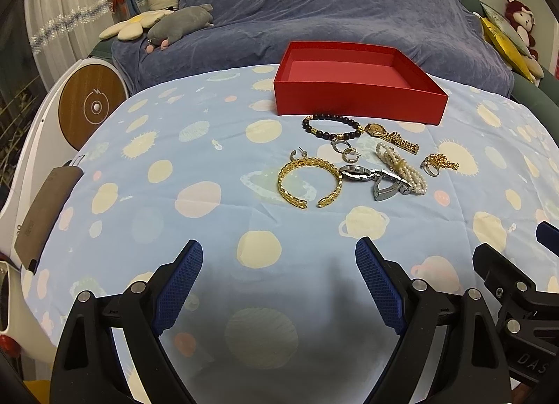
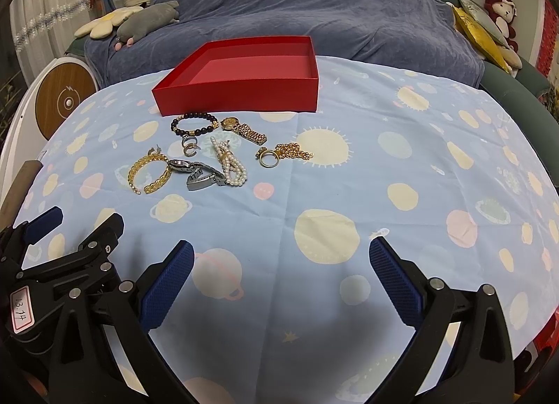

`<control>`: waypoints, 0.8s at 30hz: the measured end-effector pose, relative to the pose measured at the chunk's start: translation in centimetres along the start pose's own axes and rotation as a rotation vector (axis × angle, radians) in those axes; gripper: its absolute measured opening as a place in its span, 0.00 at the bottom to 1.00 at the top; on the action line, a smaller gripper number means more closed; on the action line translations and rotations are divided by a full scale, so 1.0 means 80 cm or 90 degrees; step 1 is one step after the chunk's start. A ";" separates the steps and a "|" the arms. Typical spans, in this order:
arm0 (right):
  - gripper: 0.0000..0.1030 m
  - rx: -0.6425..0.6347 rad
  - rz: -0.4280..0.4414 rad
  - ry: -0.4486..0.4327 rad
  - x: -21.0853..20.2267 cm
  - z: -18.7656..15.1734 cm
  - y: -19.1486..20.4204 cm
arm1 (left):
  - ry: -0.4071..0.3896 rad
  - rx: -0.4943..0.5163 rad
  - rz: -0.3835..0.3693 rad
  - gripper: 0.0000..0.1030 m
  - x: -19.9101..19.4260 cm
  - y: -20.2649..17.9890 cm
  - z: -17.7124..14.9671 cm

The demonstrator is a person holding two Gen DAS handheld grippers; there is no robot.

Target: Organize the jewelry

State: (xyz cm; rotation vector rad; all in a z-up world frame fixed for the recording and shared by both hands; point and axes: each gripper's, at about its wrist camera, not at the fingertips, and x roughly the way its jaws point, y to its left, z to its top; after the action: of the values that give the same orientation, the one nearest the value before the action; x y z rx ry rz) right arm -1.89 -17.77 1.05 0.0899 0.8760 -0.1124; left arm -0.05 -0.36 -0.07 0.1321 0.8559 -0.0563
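Note:
An empty red box (image 1: 356, 96) (image 2: 241, 93) stands at the far side of the blue patterned cloth. In front of it lie a dark bead bracelet (image 1: 332, 126) (image 2: 194, 124), a gold watch (image 1: 391, 137) (image 2: 244, 130), a gold cuff bangle (image 1: 309, 182) (image 2: 150, 173), a silver watch (image 1: 374, 178) (image 2: 195, 173), a pearl bracelet (image 1: 401, 166) (image 2: 230, 166), small hoop earrings (image 1: 346, 152) (image 2: 190, 147) and a gold chain with a ring (image 1: 438, 163) (image 2: 283, 154). My left gripper (image 1: 279, 281) and right gripper (image 2: 281, 281) are open and empty, near the front edge, well short of the jewelry.
A sofa under a blue-grey cover (image 1: 314, 13) with plush toys (image 1: 178, 25) stands behind the table. A white device with a round wooden face (image 1: 92, 107) is at the left. The right gripper's body shows at the right edge of the left wrist view (image 1: 517, 299).

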 end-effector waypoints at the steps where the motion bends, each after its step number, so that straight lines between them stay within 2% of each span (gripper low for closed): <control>1: 0.95 0.000 0.000 0.000 0.000 0.000 0.000 | -0.001 0.000 0.000 0.83 0.000 0.000 0.000; 24: 0.95 -0.001 0.000 0.000 0.001 0.000 -0.001 | -0.011 0.001 -0.002 0.83 0.001 0.000 0.001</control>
State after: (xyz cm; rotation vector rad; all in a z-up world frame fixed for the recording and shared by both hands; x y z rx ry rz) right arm -1.85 -17.82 1.03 0.0892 0.8763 -0.1119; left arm 0.04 -0.40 -0.08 0.1318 0.8396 -0.0614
